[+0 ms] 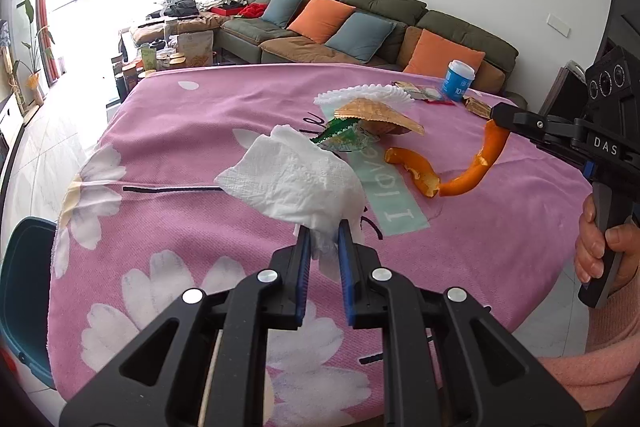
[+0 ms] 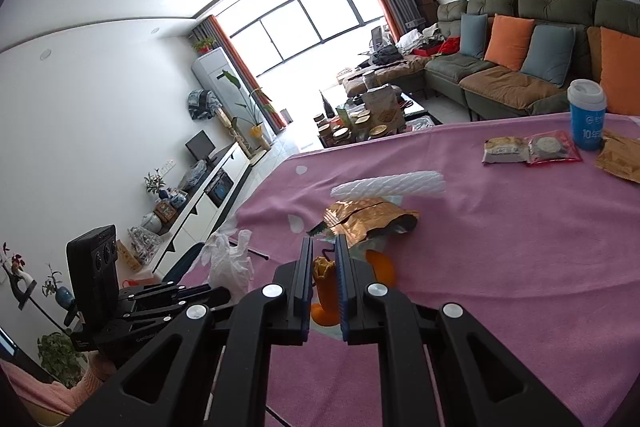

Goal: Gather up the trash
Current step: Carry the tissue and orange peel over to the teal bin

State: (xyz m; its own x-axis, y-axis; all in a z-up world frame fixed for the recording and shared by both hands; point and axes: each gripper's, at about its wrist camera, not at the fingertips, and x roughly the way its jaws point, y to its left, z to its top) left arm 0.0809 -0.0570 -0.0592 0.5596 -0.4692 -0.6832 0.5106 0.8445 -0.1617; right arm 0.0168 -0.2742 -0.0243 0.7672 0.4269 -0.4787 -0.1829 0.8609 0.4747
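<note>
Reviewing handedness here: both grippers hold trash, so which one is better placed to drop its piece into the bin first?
Probably left. The left gripper holds the tissue near the table's edge beside the dark bin; the right gripper, holding orange peel, is farther away.

We see a crumpled white paper tissue [image 1: 292, 179] lifted near left, a curved orange peel strip [image 1: 476, 167] dangling right, another peel piece [image 1: 412, 171] lying between.

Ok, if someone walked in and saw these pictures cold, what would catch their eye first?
Probably the crumpled white tissue pinched in the left gripper, lifted above the pink flowered tablecloth. Next, the long orange peel hanging from the right gripper at the right, with another peel piece lying on the cloth beside it.
</note>
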